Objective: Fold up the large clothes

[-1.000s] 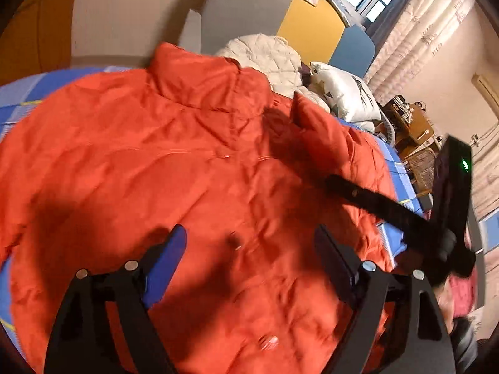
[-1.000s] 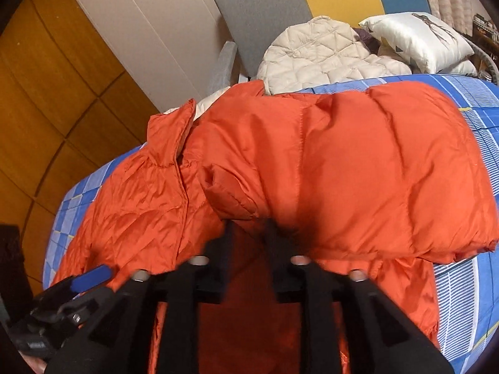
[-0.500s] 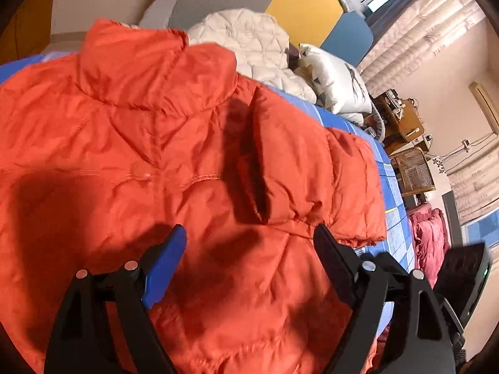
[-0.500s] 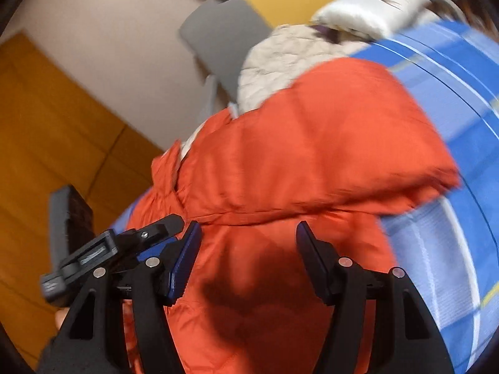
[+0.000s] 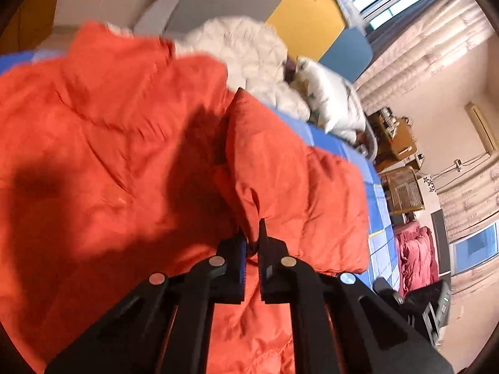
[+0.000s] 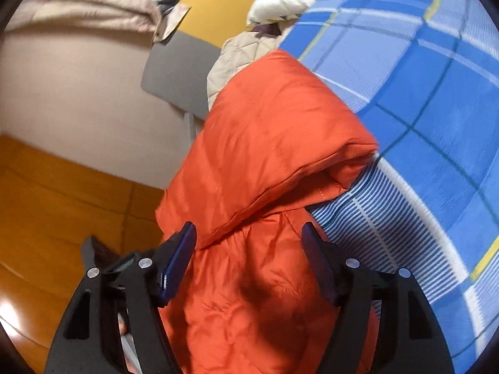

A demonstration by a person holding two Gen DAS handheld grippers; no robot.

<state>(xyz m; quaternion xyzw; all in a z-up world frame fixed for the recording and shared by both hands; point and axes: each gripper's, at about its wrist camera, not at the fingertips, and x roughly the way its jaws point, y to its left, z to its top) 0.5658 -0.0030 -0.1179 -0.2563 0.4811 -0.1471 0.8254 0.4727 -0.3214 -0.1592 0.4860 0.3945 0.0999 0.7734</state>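
An orange puffer jacket point(image 5: 124, 162) lies spread across a bed covered by a blue checked sheet point(image 6: 421, 93). Its collar points toward the far end, where a cream quilted jacket point(image 5: 249, 53) and a white pillow point(image 5: 333, 99) sit against a headboard point(image 5: 308, 28) of grey, yellow and blue panels.

In the left wrist view, the left tongs point(image 5: 252, 240) have just been closing and are now pressed together on a pinch of the jacket's orange fabric, a ridge of cloth rising from between the two tips. The sleeve point(image 5: 296, 187) lies folded over onto the jacket's right side, its edge running along the blue sheet. A dark shadow falls over the middle and left of the jacket.

In the right wrist view, the right tongs point(image 6: 249, 249) have just been opening and stand spread apart above the jacket point(image 6: 265, 155), with orange fabric under the gap but neither pad pressing on it. The folded sleeve point(image 6: 312, 131) forms a thick roll just beyond the tips, ending against the striped band of the sheet. Part of the left tongs' black frame point(image 6: 124, 261) shows at the near left of this view, blurred. Behind it are a beige wall point(image 6: 78, 93) and orange wooden panelling point(image 6: 62, 202).
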